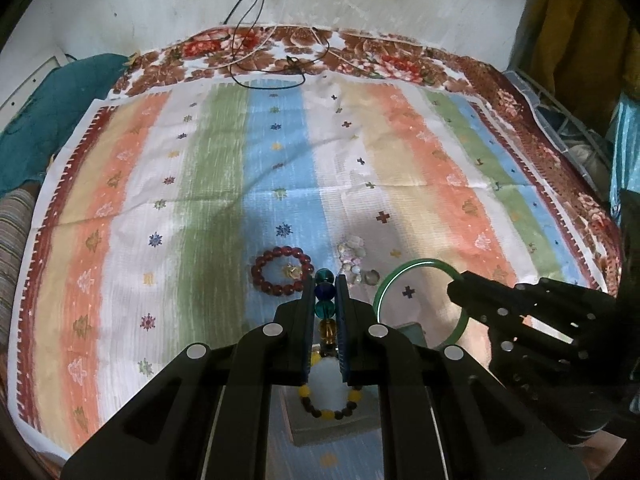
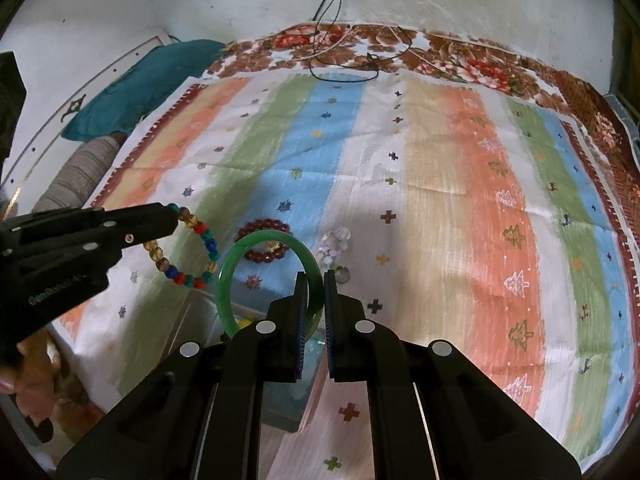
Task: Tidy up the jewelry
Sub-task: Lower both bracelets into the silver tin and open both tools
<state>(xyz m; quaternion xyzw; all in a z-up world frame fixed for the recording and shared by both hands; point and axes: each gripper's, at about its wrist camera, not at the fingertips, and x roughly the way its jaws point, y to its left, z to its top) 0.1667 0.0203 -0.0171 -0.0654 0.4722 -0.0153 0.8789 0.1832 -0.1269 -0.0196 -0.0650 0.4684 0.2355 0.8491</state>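
My left gripper [image 1: 324,280] is shut on a multicoloured bead bracelet [image 1: 324,308], held above the striped cloth; the bracelet hangs from it in the right wrist view [image 2: 192,248]. My right gripper [image 2: 316,280] is shut on a green bangle [image 2: 264,240], also seen in the left wrist view [image 1: 416,268]. A dark red bead bracelet [image 1: 282,265] lies on the blue stripe, with a pale shell bracelet [image 1: 354,256] to its right. A yellow and brown bead bracelet [image 1: 328,404] lies in a grey box [image 1: 320,428] below my left gripper.
The striped cloth [image 1: 420,168] covers a floral bedspread [image 1: 384,56]. Black cords [image 1: 272,68] lie at the far edge by the wall. A teal cloth [image 1: 56,112] sits at the left. A person's hand [image 2: 24,384] shows at the lower left.
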